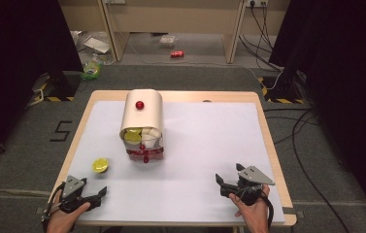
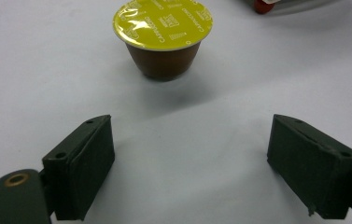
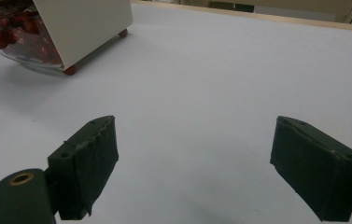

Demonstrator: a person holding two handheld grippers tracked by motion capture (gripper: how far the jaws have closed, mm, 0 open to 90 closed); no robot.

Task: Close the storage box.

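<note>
The cream box (image 1: 142,116) holds yellow-lidded capsules (image 1: 133,135); another capsule (image 2: 163,37) stands outside.

left claw (image 1: 94,196) jaws wide apart, empty; right claw (image 1: 224,184) likewise

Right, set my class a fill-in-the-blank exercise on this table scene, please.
The small brown plastic coffee capsule has a foil lid coloured ____. The jaws of the left gripper stand ____, with the capsule beyond them untouched. The cream round-topped box bears a round knob coloured ____. The right gripper holds ____.
Missing words: yellow; open; red; nothing.
</note>
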